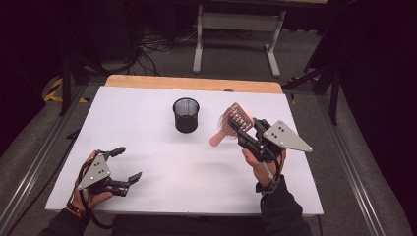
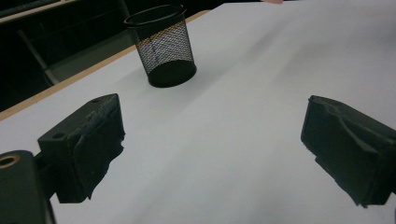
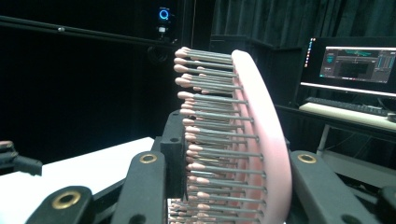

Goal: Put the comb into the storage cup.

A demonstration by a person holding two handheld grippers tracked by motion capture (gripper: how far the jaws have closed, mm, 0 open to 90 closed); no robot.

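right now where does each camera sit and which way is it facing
High view: above the person's side, looking forward and down at the table; both hands with left tool and right tool.
Left gripper view: on the left tool, facing the cup.
Right gripper view: on the right tool, jaws clamping the brush.
High and left views share the cup.

Dark room – grey floor, lit monitor on desk.

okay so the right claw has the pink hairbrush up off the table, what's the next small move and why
Probably carry the pink hairbrush left toward the black mesh cup. The right claw is clamped on the brush head, handle hanging down above the table, and the cup stands upright with its mouth open. The left claw is open, holding nothing.
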